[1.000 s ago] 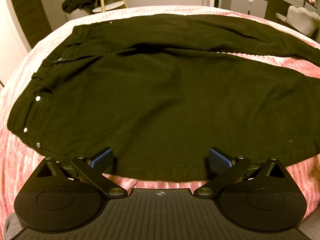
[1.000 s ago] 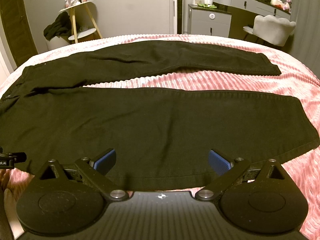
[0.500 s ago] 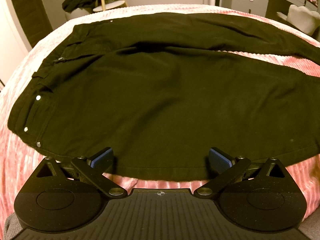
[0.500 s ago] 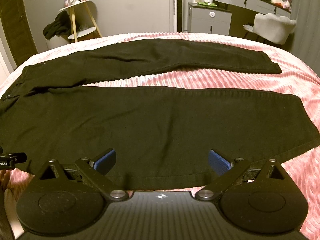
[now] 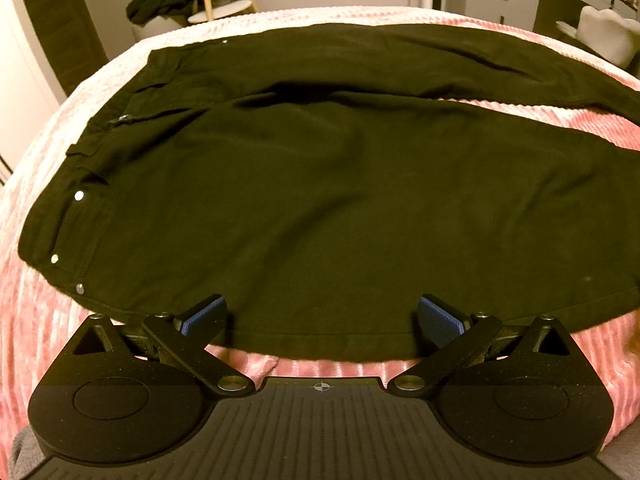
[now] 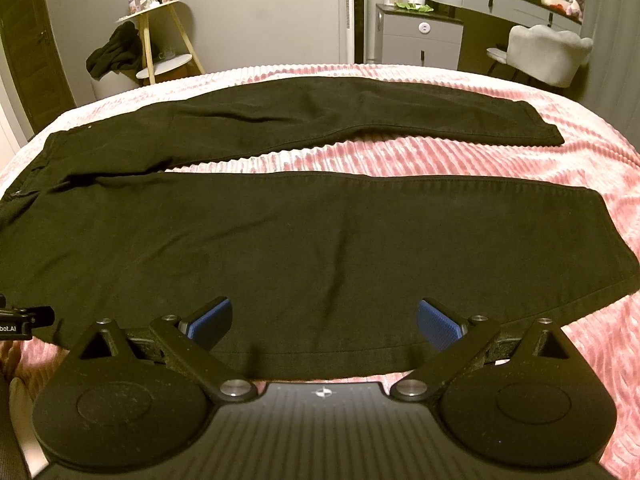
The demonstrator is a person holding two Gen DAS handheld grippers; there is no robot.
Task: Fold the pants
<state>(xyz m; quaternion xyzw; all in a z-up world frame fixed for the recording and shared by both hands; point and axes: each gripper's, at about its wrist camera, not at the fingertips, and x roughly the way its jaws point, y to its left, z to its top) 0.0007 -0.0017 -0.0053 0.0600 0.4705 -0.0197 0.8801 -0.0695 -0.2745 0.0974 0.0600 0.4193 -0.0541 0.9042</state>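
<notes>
Black pants [image 5: 320,184] lie flat on a pink ribbed bedspread [image 5: 24,320], waistband with metal rivets at the left, legs running right. In the right wrist view the two legs [image 6: 320,240] lie spread apart, the far leg [image 6: 320,120] angled away with pink showing between them. My left gripper [image 5: 320,316] is open, its blue pads low over the near hem edge by the hip. My right gripper [image 6: 322,320] is open over the near edge of the near leg. Neither holds cloth.
Beyond the bed stand a wooden side table with dark clothes [image 6: 116,52], a grey dresser [image 6: 420,36] and a white chair [image 6: 548,52]. The tip of the left gripper [image 6: 24,318] shows at the left edge of the right wrist view.
Both grippers have edged slightly forward and lower toward the near edge of the pants. The jaws stay open and the pants have not moved.
</notes>
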